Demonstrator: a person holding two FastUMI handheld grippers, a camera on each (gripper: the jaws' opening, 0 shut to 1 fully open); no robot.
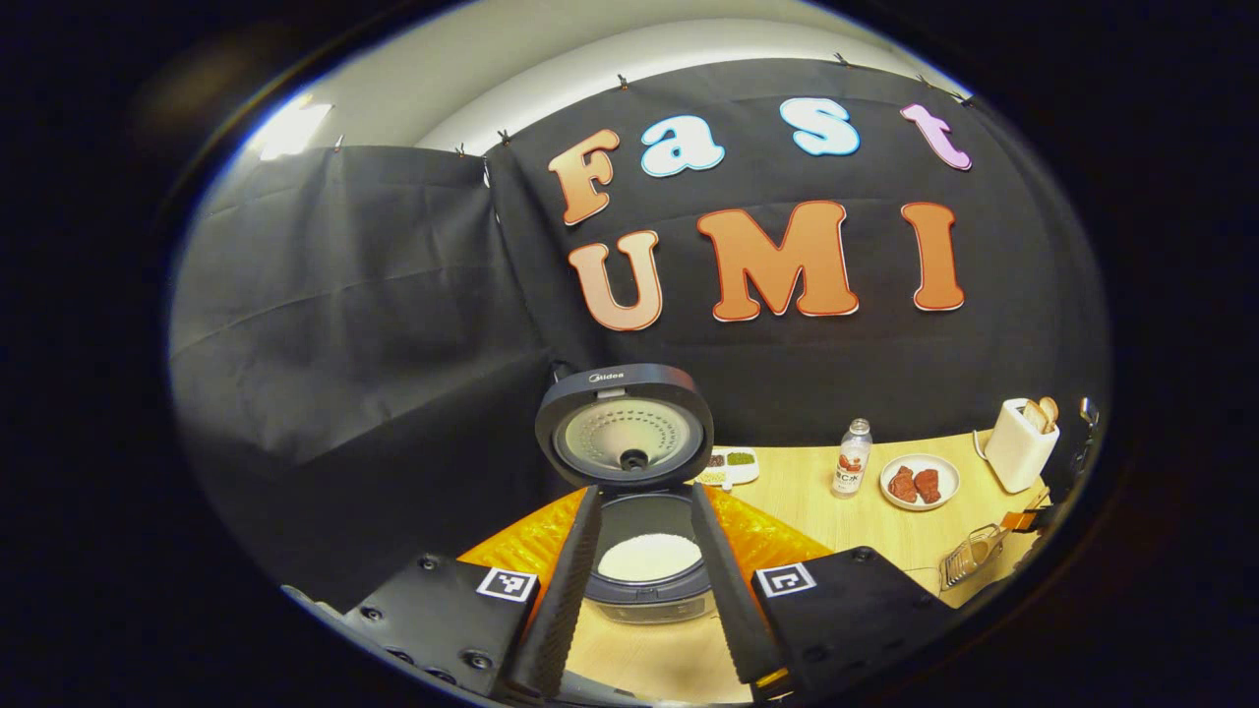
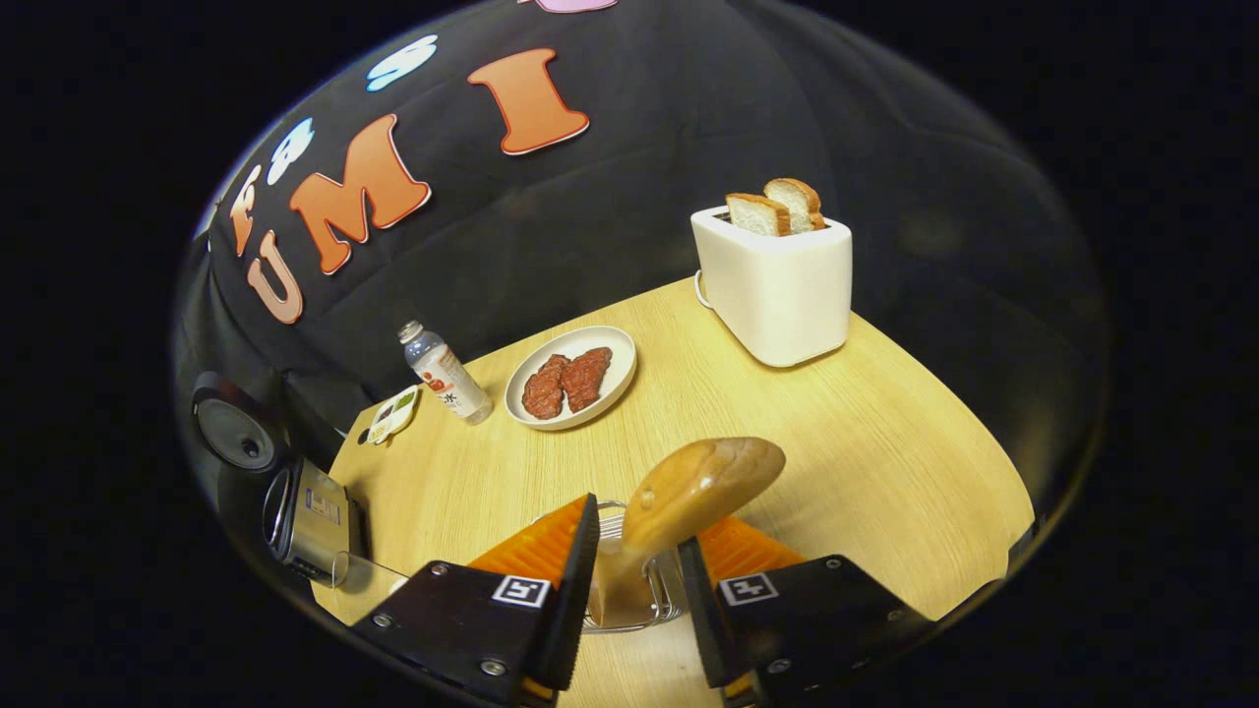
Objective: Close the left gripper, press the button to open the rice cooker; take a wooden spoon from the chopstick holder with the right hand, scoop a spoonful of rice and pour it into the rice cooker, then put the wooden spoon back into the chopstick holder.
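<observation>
Right gripper [image 2: 637,580] fingers apart either side of wooden spoon [image 2: 689,492] handle (contact unclear), spoon standing in wire chopstick holder [image 2: 629,610] on table [image 2: 885,462]; left gripper [image 1: 644,580] wide open, framing open rice cooker [image 1: 639,551], lid [image 1: 624,428] upright, white rice [image 1: 649,557] inside pot; toaster [image 2: 777,280], plate of meat [image 2: 570,376], bottle [image 2: 445,372] behind
</observation>
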